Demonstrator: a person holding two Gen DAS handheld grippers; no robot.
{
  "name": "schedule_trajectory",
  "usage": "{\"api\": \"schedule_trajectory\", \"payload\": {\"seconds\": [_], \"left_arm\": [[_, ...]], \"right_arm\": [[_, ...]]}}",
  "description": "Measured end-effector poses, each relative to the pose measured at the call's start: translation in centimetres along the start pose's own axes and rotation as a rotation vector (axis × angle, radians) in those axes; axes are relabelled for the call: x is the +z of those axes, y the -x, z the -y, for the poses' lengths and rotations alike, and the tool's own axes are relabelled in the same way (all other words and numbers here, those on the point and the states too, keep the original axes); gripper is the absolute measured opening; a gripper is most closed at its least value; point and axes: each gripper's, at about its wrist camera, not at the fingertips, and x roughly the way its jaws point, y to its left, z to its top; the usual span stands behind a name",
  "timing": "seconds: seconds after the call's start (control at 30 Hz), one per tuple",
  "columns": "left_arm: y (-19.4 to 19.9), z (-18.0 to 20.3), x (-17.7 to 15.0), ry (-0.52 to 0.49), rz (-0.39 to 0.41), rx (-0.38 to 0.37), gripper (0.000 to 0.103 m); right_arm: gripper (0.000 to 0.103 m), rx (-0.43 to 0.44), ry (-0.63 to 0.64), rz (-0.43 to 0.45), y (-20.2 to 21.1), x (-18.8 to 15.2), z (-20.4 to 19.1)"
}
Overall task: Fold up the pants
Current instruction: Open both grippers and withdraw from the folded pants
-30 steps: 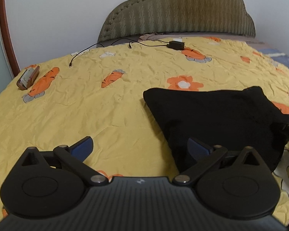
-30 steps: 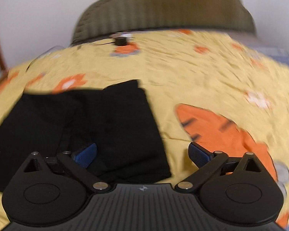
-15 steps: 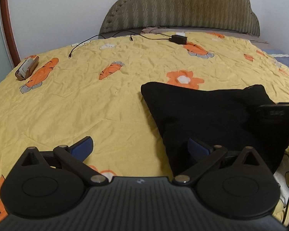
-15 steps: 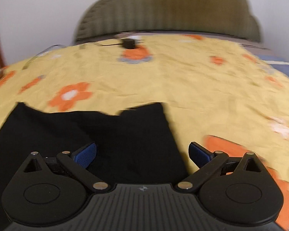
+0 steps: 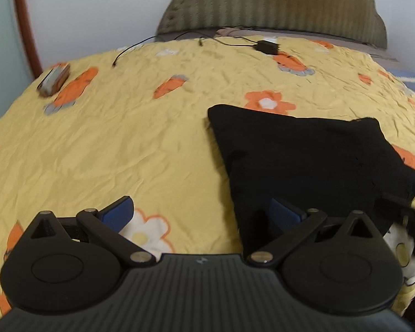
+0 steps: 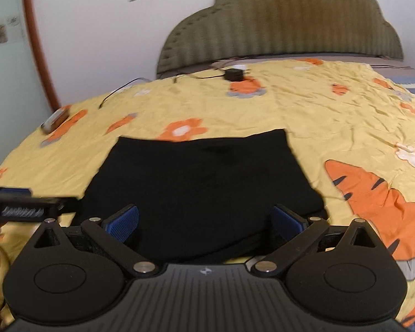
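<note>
Nearest the lens in the right wrist view, the right gripper (image 6: 204, 218) has its blue-padded fingers (image 6: 123, 219) spread wide and empty. They straddle the near edge of the black pants (image 6: 204, 179), one pad over each near corner region; whether the pads touch the cloth cannot be told. This centred pose suggests either a release after a fold or an approach to the near edge for another.

In the left wrist view, the left gripper (image 5: 200, 213) is likewise spread and holds nothing. Its left finger (image 5: 116, 211) hangs over the bare yellow bedspread (image 5: 110, 144), while its right finger overlaps the pants (image 5: 304, 160) at their near left edge. The garment thus lies mostly to the right of this gripper.

The pants lie on the bed as a compact, roughly rectangular dark bundle, apparently folded already at least once. Layered edges show at its near side, so the task is judged well advanced.

Beyond the pants, the carrot-and-flower print continues. A small brown object (image 5: 54, 78) rests near the left edge, well apart from the garment. A black charger with cable (image 5: 267, 46) lies near the padded olive headboard (image 5: 271, 2).
</note>
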Motion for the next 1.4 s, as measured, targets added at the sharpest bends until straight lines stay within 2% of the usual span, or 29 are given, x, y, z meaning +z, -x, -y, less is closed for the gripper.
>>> {"api": "schedule_trajectory", "payload": {"seconds": [0.13, 0.23, 0.4, 0.7, 0.77, 0.83, 0.9, 1.0, 1.13, 1.17, 1.27, 1.4], "left_arm": [[1.6, -1.1, -0.3, 0.045, 0.034, 0.013, 0.103], [2.1, -2.0, -0.7, 0.076, 0.026, 0.029, 0.103], [2.2, -2.7, -1.1, 0.059, -0.014, 0.093, 0.103], [2.5, -3.7, -2.0, 0.078, 0.008, 0.103, 0.103], [2.4, -4.1, -2.0, 0.099, -0.005, 0.078, 0.103], [2.4, -4.5, -2.1, 0.123, -0.009, 0.093, 0.103], [2.4, -4.8, -2.2, 0.104, -0.01, 0.102, 0.103], [2.8, -5.5, -2.6, 0.139, -0.018, 0.072, 0.103], [3.6, -7.3, -3.4, 0.272, -0.004, -0.029, 0.103], [3.8, -7.4, -3.6, 0.286, -0.006, -0.033, 0.103], [4.4, -6.7, -3.9, 0.218, 0.022, 0.05, 0.103], [4.3, -5.7, -4.1, 0.144, -0.026, 0.104, 0.103]], "right_arm": [[0.103, -0.012, 0.068, -0.011, 1.0, -1.2, -2.0], [0.103, 0.014, 0.054, -0.032, 1.1, -1.7, -2.5], [0.103, 0.009, 0.057, -0.045, 1.2, -2.4, -3.4], [0.103, 0.016, 0.089, -0.06, 1.2, -3.1, -4.5], [0.103, 0.011, 0.09, -0.06, 1.2, -3.2, -4.5], [0.103, 0.013, 0.083, -0.063, 1.1, -3.3, -4.5], [0.103, 0.017, 0.076, -0.067, 1.2, -3.4, -4.4], [0.103, 0.017, 0.077, -0.064, 1.3, -3.4, -4.4], [0.103, 0.03, 0.056, -0.046, 2.0, -3.6, -4.1], [0.103, 0.032, 0.053, -0.042, 2.1, -3.6, -4.1], [0.103, 0.02, 0.058, -0.04, 2.1, -3.8, -3.9], [0.103, 0.021, 0.049, -0.044, 2.1, -4.1, -3.6]]}}
